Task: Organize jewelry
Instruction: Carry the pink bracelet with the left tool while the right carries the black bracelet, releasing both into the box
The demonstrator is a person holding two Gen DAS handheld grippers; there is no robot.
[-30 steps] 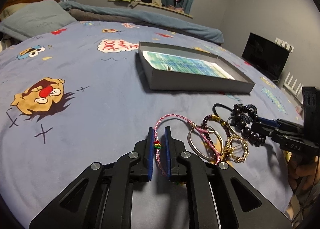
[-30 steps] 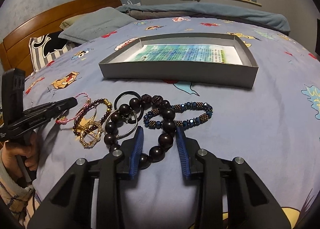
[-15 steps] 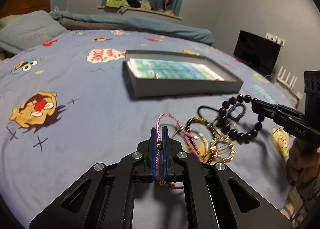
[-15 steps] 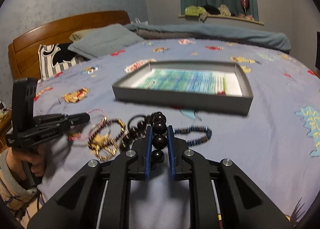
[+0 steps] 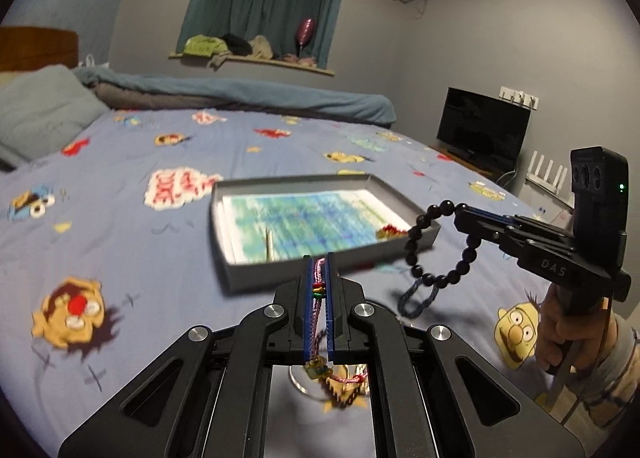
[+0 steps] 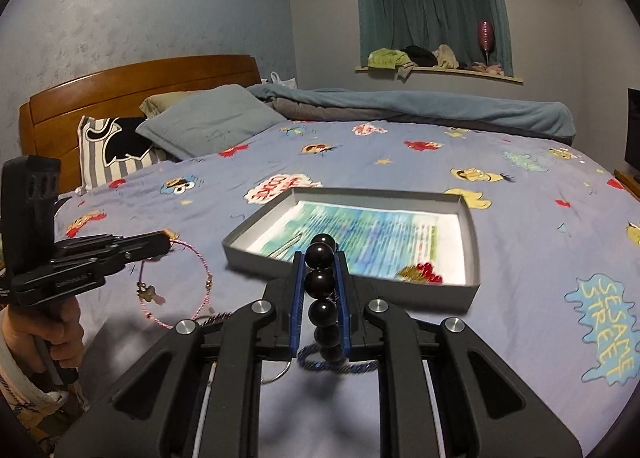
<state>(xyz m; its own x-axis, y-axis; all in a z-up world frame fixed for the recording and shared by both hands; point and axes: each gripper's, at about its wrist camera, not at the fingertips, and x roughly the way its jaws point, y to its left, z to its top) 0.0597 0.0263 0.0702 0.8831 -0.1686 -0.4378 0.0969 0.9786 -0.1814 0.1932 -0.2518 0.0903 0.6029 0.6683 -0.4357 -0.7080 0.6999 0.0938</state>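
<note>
Your left tool (image 5: 319, 258) is clamped tight on the pink braided cord bracelet (image 6: 200, 282), lifted off the bed (image 6: 520, 258). Your right tool (image 6: 320, 258) is closed on the black round-bead bracelet (image 5: 440, 246), also airborne. The shallow grey cardboard box (image 6: 472, 254) sits just beyond both, with a red-and-gold piece (image 6: 422, 272) in its near right corner.

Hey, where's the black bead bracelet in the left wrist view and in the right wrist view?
Left wrist view: the black bead bracelet hangs as a loop at right of centre, from the right gripper.
Right wrist view: bottom centre, a column of beads pinched between that gripper's pads, running toward the lens.
Shared landmark: the grey box on the bedspread, just beyond the bracelet in both.
</note>
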